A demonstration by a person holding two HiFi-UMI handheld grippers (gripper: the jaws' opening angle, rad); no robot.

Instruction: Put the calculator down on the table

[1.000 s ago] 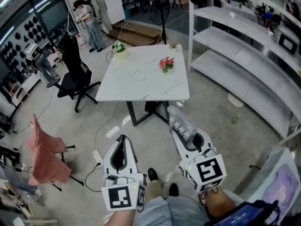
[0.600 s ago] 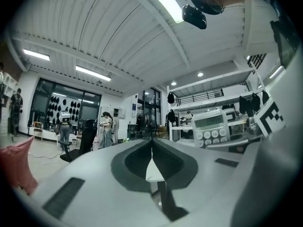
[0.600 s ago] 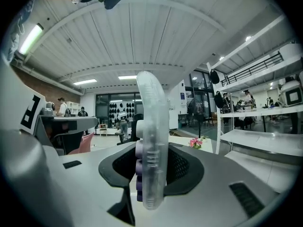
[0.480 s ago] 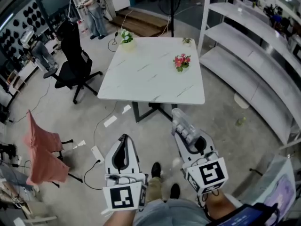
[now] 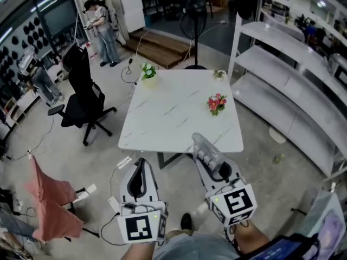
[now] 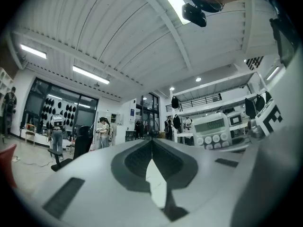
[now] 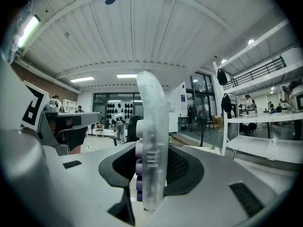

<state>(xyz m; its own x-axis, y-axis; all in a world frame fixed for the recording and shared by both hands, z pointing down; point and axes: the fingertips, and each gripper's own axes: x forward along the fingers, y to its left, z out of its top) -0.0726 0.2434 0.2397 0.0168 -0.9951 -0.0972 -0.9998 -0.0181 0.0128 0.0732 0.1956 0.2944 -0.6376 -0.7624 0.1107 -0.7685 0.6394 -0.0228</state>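
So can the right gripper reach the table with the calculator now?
Probably yes: the calculator in the right gripper is by the near edge of the table, nothing stands between, and that end is bare.

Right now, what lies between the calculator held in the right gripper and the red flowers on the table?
Only bare white tabletop: in the head view nothing stands between the calculator and the red flowers.

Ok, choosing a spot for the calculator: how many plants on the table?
3: white flowers at the far left corner, a small plant far right, red flowers near the right edge.
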